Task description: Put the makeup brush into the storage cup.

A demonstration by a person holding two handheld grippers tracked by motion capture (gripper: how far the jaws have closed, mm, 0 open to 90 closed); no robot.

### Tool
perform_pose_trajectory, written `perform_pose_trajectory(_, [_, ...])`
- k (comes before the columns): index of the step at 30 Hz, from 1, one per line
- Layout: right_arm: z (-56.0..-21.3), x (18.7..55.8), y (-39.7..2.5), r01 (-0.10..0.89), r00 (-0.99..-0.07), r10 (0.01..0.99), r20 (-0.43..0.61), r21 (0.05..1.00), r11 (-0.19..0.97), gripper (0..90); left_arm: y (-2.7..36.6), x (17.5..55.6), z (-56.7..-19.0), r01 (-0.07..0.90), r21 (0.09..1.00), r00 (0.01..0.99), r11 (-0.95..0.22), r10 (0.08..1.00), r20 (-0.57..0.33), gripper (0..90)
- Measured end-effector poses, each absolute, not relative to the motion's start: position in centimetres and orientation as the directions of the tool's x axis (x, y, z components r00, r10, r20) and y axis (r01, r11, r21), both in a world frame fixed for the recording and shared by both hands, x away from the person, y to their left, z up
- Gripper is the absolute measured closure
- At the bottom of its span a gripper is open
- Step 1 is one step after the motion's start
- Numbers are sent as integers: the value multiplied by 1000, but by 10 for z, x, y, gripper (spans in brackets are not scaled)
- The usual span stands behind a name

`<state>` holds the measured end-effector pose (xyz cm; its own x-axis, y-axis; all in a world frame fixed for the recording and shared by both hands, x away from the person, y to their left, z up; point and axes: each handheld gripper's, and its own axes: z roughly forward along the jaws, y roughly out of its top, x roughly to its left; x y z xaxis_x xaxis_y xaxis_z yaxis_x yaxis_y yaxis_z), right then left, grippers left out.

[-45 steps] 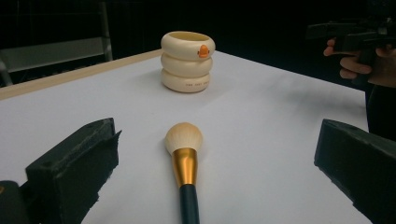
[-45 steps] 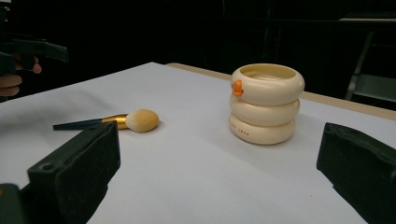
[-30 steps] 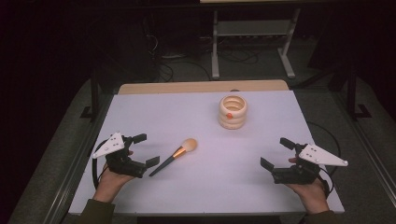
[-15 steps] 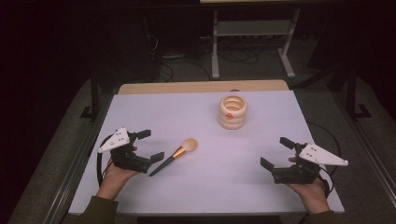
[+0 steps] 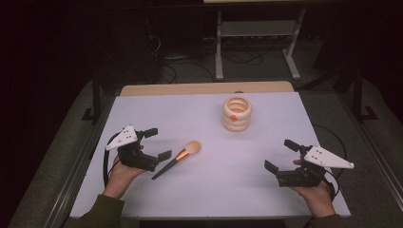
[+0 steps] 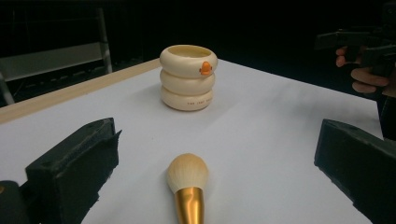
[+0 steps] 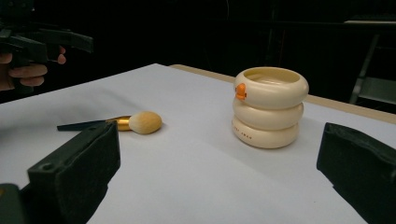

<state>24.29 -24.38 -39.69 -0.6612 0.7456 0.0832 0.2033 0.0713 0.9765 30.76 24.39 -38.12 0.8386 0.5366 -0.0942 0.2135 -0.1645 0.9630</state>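
Lying in the lower left of the high view on the white table [image 5: 209,114], the gold-ferruled, cream-bristled makeup brush [image 5: 177,158] is sitting between the wide-open left tongs [image 5: 157,144], seemingly lined up for grasping, while the right tongs [image 5: 281,155] are waiting wide and empty.

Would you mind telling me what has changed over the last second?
The left claw has moved right and forward along the table, closing in on the makeup brush handle, jaws open, nothing gripped. The brush, the ringed cream holder and the open right claw stayed put.
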Motion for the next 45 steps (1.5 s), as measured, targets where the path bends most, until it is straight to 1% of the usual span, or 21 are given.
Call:
perform_pose_trajectory(5, [-397,243,-244,201,-663,744,81,977,74,0,241,310,-381,200,966,837,-162,541,-83,0])
perform_pose_trajectory(13, [-398,243,-243,207,-664,742,88,976,70,0,235,317,-380,204,968,836,-146,541,-95,0])
perform_pose_trajectory(24, [-398,243,-243,206,-660,747,86,976,70,0,230,324,-377,192,968,839,-162,539,-76,0])
perform_pose_trajectory(45, [-398,243,-244,206,-650,755,88,977,63,0,216,337,-372,184,968,854,-168,515,-72,0])
